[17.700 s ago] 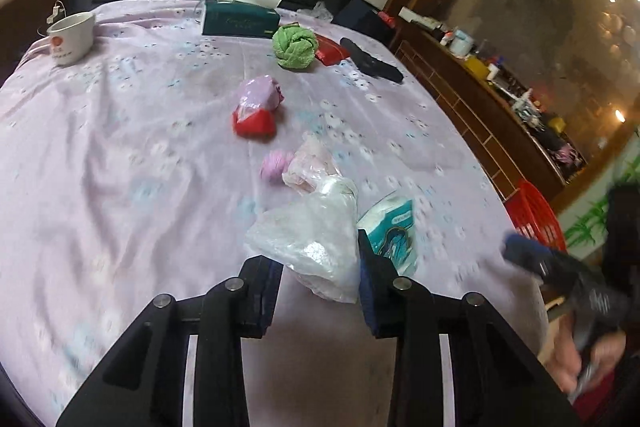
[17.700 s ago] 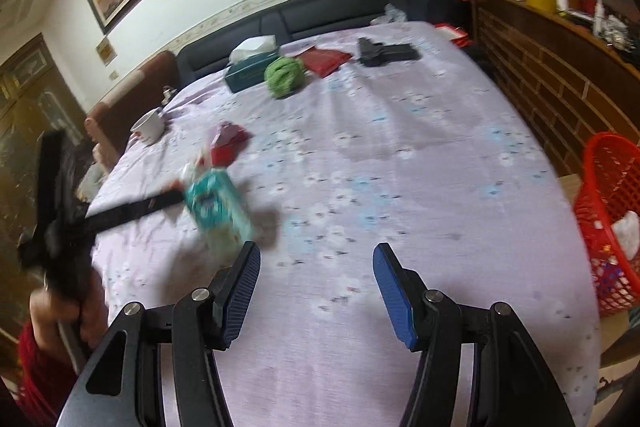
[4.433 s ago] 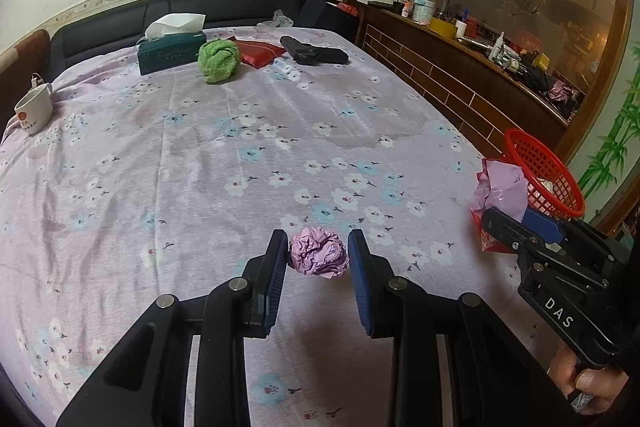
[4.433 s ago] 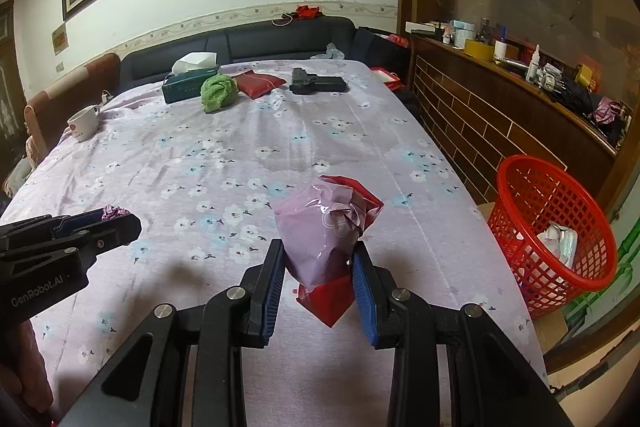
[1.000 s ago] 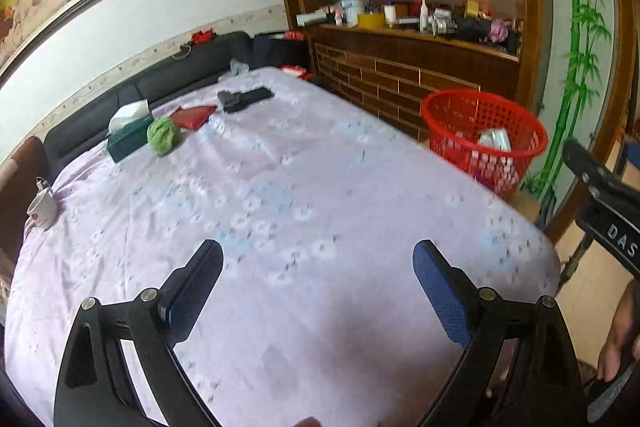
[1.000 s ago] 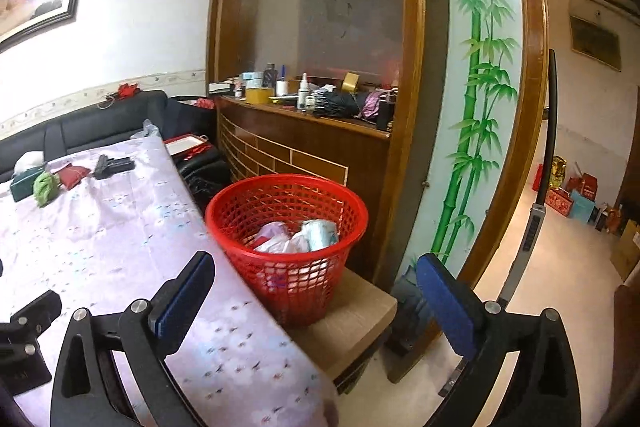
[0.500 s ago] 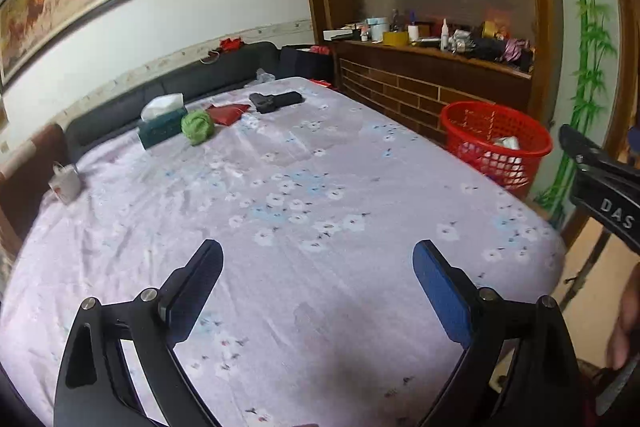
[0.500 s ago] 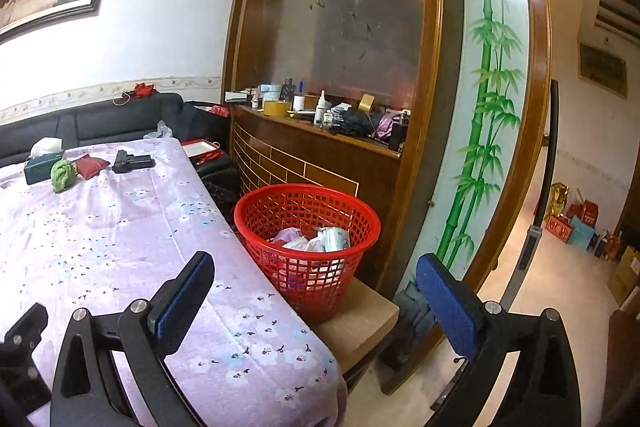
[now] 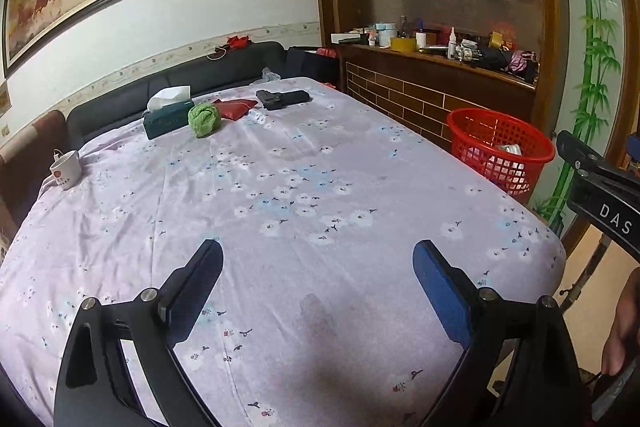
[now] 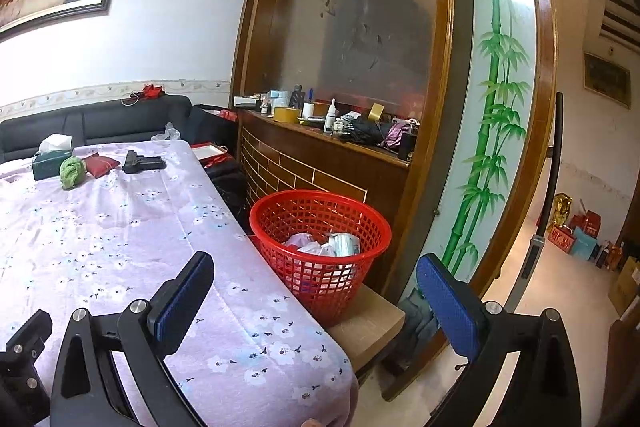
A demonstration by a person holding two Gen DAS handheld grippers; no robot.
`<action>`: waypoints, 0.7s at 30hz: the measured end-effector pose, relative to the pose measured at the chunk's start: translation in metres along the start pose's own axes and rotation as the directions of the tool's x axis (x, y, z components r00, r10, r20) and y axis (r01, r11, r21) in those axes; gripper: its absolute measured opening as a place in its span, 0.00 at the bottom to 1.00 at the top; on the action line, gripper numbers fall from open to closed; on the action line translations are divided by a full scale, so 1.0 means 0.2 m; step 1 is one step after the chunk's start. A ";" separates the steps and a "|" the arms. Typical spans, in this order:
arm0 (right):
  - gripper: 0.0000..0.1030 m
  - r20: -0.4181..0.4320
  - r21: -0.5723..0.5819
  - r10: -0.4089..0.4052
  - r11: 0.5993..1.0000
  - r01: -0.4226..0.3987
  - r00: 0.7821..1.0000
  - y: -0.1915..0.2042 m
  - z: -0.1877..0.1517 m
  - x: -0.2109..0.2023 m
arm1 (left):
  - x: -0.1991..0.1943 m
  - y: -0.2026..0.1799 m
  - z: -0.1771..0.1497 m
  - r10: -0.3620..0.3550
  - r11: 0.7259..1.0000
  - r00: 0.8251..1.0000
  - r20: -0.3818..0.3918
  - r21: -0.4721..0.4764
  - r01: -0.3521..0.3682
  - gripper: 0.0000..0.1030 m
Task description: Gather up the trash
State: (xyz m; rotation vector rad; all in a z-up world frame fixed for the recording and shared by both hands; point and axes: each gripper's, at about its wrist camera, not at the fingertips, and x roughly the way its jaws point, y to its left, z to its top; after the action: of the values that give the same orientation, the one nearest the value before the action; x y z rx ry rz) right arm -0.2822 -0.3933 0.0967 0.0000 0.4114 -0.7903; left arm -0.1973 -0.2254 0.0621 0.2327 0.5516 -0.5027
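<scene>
A red mesh basket (image 10: 320, 251) stands on a low tan box beside the table's right edge, with crumpled pink, white and teal wrappers (image 10: 324, 245) inside it. The left wrist view shows the same basket (image 9: 496, 151) at the far right. My left gripper (image 9: 318, 279) is open and holds nothing, above the near part of the lilac flowered tablecloth (image 9: 280, 211). Open and holding nothing as well, my right gripper (image 10: 314, 291) hangs over the table's right corner, just in front of the basket.
At the far end of the table lie a green tissue box (image 9: 166, 117), a green cloth ball (image 9: 204, 119), a red pouch (image 9: 234, 107) and a black object (image 9: 282, 99). A white mug (image 9: 66, 169) sits at the left edge. A wooden counter (image 10: 332, 147) with bottles lines the right wall.
Both grippers let go of their trash, which now lies in the basket. Over the last second both views have drawn back and swung left, showing more of the table.
</scene>
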 end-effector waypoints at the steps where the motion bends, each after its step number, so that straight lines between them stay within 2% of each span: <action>1: 0.99 -0.001 -0.002 0.001 1.000 -0.001 1.000 0.00 0.00 0.00 | 0.00 0.00 0.00 -0.001 1.000 1.000 -0.002 0.001 0.001 0.92; 21: 0.99 -0.039 -0.006 0.027 1.000 -0.028 0.999 0.02 -0.06 0.05 | 0.04 0.03 -0.03 -0.010 1.000 0.999 -0.033 -0.020 0.010 0.92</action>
State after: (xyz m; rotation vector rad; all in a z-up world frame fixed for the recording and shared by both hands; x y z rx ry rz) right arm -0.2770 -0.3956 0.0821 0.0148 0.4502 -0.7627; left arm -0.1915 -0.2215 0.0534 0.2195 0.5896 -0.5037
